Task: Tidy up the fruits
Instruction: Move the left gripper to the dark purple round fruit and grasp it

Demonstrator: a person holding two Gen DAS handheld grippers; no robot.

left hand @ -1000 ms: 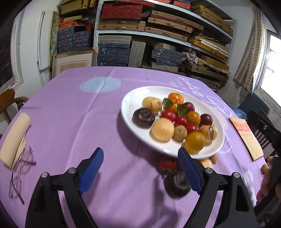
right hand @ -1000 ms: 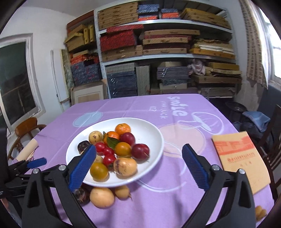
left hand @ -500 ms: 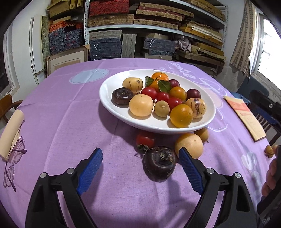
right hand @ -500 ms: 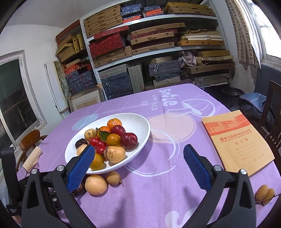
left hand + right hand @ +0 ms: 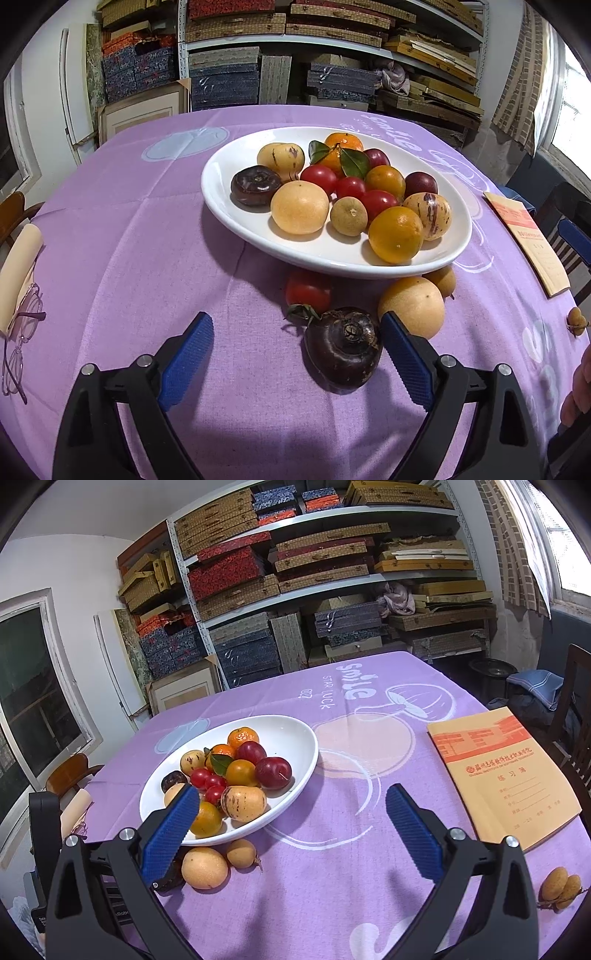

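Purple cloth looms closer than before — left tool (image 5: 297, 354) widened, empty, nearing dark fruit (image 5: 343, 349).

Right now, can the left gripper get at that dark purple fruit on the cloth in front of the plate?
Probably yes. The left gripper is open, and the dark purple fruit already sits between its fingers, near the right one. Nothing blocks it, though a pale round fruit crowds that side.

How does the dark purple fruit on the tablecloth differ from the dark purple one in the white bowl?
The dark purple round fruit on the purple tablecloth lies outside the white oval bowl, between the left hand-held gripper's open fingers; the dark purple fruit in the bowl rests at its left edge against other fruit. Both show a calyx.
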